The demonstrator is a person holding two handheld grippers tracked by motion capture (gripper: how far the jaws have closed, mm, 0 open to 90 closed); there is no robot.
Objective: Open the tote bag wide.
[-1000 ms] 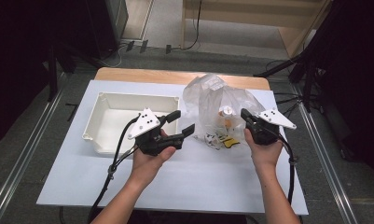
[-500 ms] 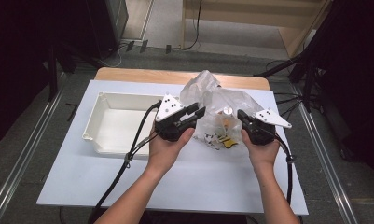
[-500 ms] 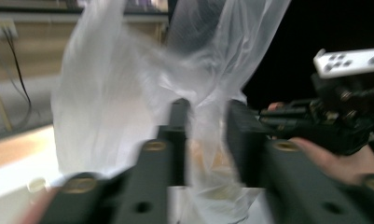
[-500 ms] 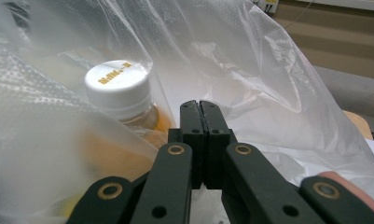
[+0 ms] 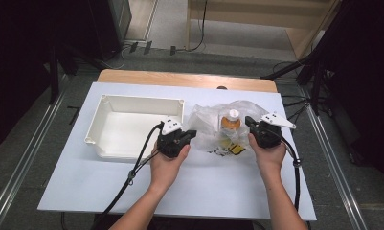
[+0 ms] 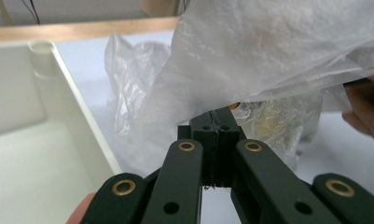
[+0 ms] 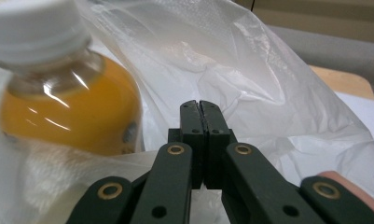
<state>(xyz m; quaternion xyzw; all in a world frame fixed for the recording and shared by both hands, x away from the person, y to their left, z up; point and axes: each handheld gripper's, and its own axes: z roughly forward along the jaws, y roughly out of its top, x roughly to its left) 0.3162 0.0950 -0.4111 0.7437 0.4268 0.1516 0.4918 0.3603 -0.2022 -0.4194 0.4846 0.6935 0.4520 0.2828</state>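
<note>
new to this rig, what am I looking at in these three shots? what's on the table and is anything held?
No robot arm here: a person holds a two-jaw tool in each hand. The high view looks down from above the person's side of the table; the other two shots come from cameras that ride on each tool and look along its black jaws.

On the table: a white tray and a clear plastic bag around a bottle of orange drink with a white cap.

The left gripper has just been closing; its jaws are together at the bag's edge and seem to pinch the film. The right gripper is shut against the film on the bag's other side, beside the bottle.
</note>
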